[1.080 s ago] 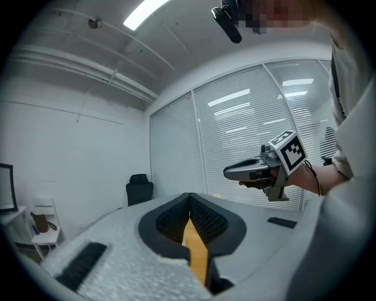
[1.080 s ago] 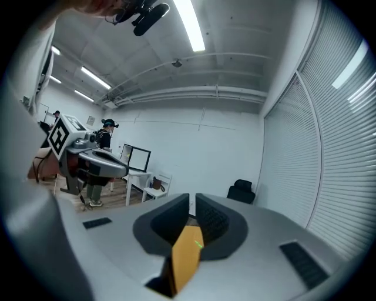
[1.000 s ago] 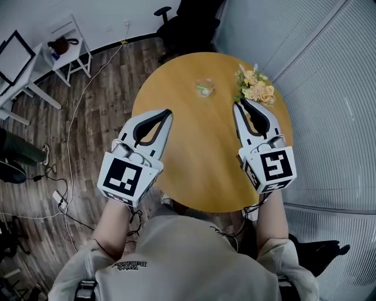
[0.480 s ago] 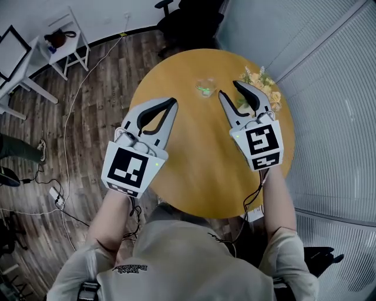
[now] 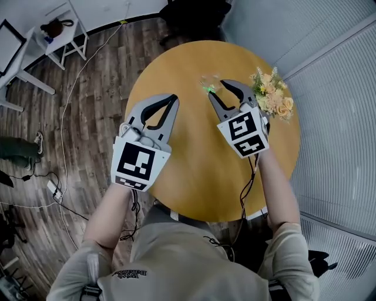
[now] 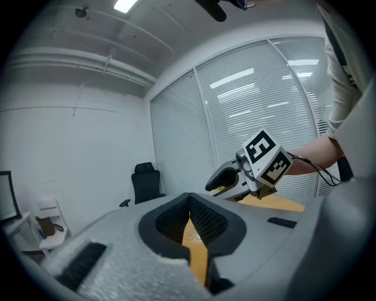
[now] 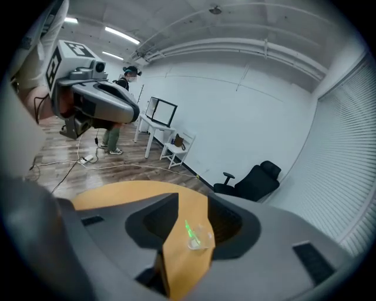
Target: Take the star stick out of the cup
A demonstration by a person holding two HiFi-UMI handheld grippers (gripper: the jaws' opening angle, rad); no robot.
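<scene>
A small clear cup stands on the far part of the round wooden table, with the green star stick inside it. My right gripper reaches up to the cup with its jaws opening; the cup sits just off the fingertips and no pad touches it. The right gripper view shows the cup and stick in the gap ahead of the right gripper. My left gripper hovers over the table's left side, shut and empty, and is also seen as the left gripper.
A bunch of yellow flowers stands on the table just right of the right gripper. A black office chair is beyond the table, a white side table at far left. Cables lie on the wood floor. Blinds line the right wall.
The right gripper has moved forward and left, from beside the flowers up to the cup, and its jaws have gone from shut to wide apart. The left gripper shifted slightly forward.
</scene>
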